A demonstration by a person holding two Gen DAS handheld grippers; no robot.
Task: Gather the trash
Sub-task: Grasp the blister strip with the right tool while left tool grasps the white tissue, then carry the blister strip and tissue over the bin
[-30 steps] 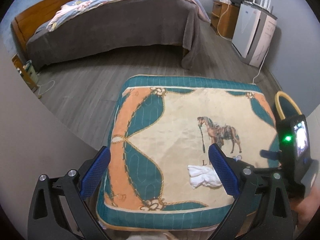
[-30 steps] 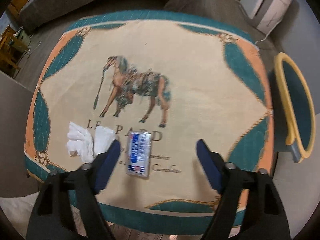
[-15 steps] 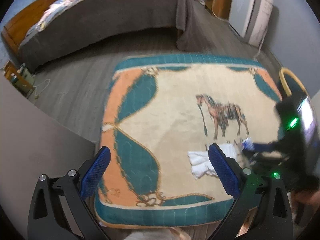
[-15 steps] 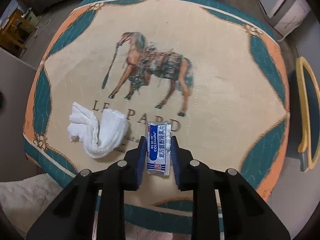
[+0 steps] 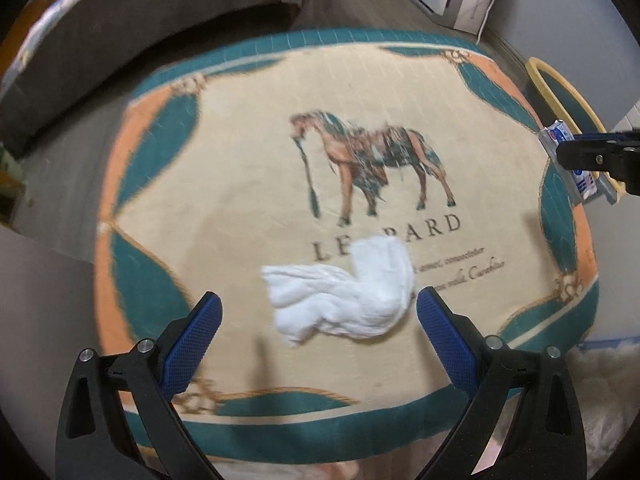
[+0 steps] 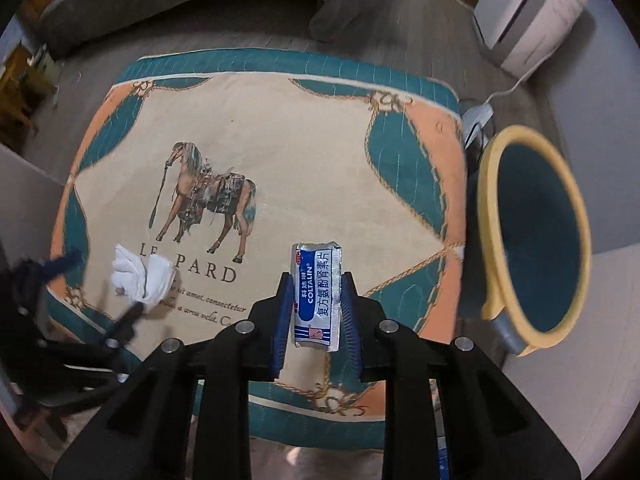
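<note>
A crumpled white tissue (image 5: 348, 286) lies on the horse-print cushion (image 5: 240, 140), over the printed lettering. My left gripper (image 5: 318, 320) hovers open just above it, one blue pad on each side, not touching. My right gripper (image 6: 316, 300) is shut on a silver and blue foil medicine packet (image 6: 317, 294), lifted off the cushion (image 6: 320, 140) near its right part. The packet (image 5: 568, 156) and the right gripper (image 5: 592, 152) also show at the right edge of the left wrist view. A teal bin with a yellow rim (image 6: 536, 236) stands right of the cushion. The tissue (image 6: 144, 278) lies at lower left there.
A bed with a grey cover (image 5: 140, 12) stands behind the cushion on a grey wood floor. A white appliance (image 6: 532, 12) with a cable sits at the back right. A white fluffy rug (image 5: 600, 392) lies below the cushion's near edge.
My right gripper shut on the packet, lifted it and carried it right toward the bin. My left gripper came down and forward over the tissue, staying open.
</note>
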